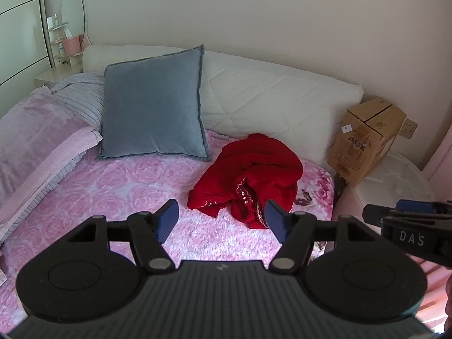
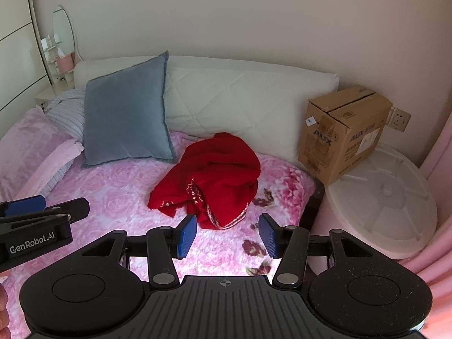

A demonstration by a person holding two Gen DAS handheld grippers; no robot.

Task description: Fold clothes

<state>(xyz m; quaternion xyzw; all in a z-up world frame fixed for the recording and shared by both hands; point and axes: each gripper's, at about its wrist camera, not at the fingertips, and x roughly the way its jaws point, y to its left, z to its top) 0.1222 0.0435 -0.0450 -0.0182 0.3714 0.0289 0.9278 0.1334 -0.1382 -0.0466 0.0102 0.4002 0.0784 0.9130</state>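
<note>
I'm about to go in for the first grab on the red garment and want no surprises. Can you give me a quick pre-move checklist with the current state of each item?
1. Left gripper jaws open, holding nothing: ok.
2. Right gripper jaws open, holding nothing: ok.
3. Red garment lies ahead of both grippers, untouched: ok.
4. Garment spread flat for folding: not ok, it is crumpled in a heap.
5. Blue cushion apart from the garment: ok.
6. Sleeves and hem identifiable: cannot tell, only a patterned trim shows.
</note>
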